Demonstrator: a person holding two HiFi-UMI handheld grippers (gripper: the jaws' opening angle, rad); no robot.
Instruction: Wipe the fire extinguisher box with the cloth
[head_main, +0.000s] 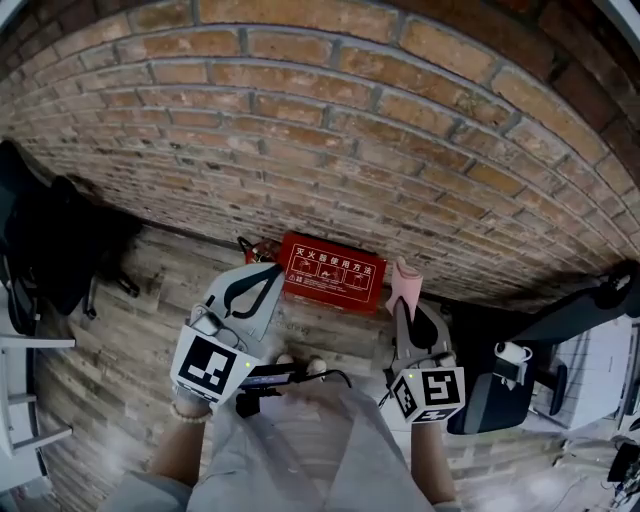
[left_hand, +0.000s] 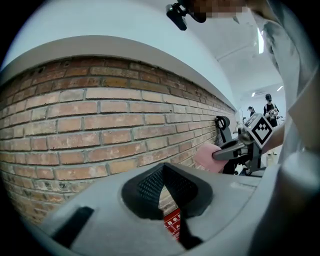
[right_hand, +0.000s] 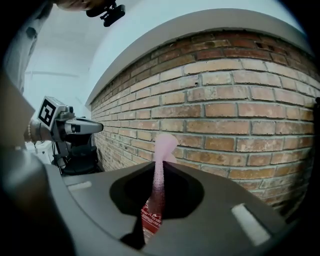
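A red fire extinguisher box (head_main: 333, 272) with white print stands on the wood floor against the brick wall (head_main: 330, 130). My left gripper (head_main: 272, 270) hovers at the box's left end, its jaw tips meeting with nothing between them; the box (left_hand: 172, 223) shows through the gap below the tips (left_hand: 162, 170). My right gripper (head_main: 404, 302) is at the box's right end, shut on a pink cloth (head_main: 404, 278). The cloth (right_hand: 164, 145) sticks up from the shut jaws (right_hand: 159, 170), with the box (right_hand: 150, 217) below.
A black office chair (head_main: 495, 395) and a white desk (head_main: 600, 370) stand to the right. Dark bags or a chair (head_main: 50, 240) sit at the left by the wall. A red-and-black extinguisher part (head_main: 250, 248) pokes out behind the box's left end.
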